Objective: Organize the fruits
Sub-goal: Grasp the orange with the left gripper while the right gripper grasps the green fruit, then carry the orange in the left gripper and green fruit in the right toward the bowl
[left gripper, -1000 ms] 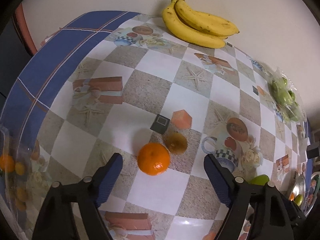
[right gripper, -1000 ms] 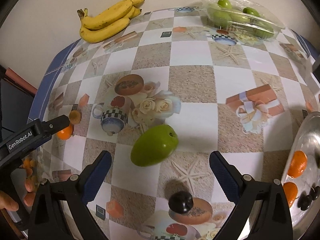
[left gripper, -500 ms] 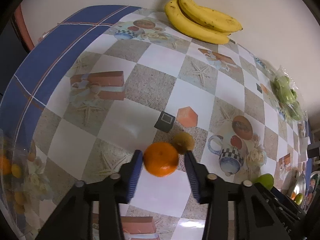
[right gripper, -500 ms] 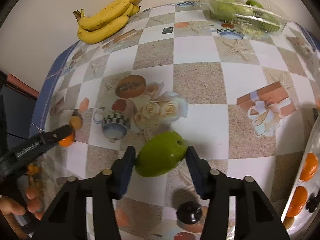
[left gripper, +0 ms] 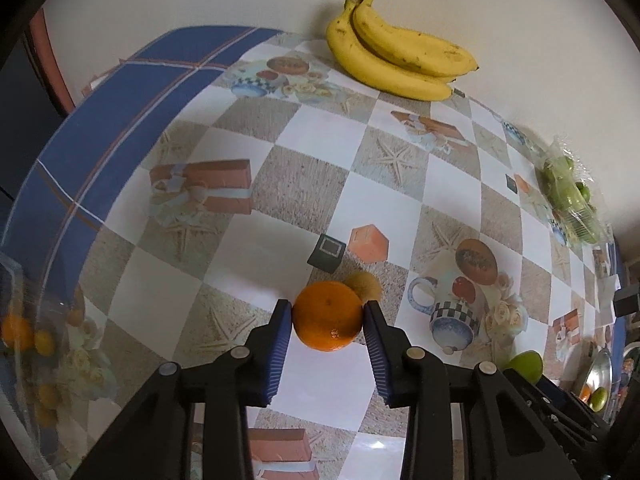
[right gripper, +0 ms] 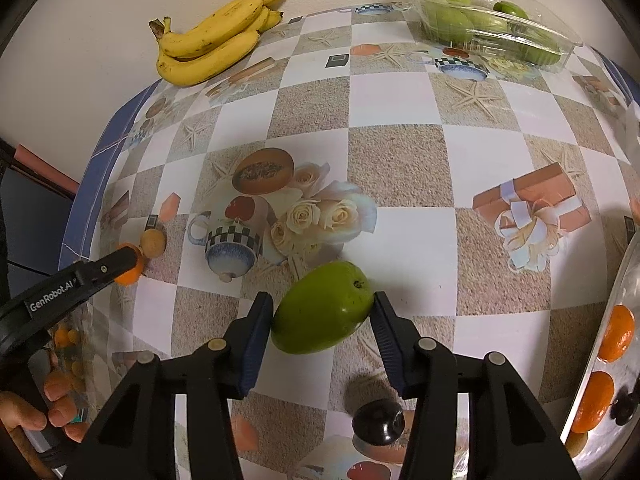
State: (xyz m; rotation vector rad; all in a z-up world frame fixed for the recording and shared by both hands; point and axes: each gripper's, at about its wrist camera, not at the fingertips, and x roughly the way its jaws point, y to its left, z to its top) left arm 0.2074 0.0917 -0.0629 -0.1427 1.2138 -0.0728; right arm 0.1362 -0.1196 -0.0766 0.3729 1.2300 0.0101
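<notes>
Already both grips are set: left gripper [left gripper: 327,322] fingers pinch the round orange mandarin [left gripper: 328,317] on the checkered counter [left gripper: 260,248], while right gripper [right gripper: 322,316] fingers clamp the oval green fruit [right gripper: 322,313] lengthwise, its long axis slanting across the gap.
</notes>
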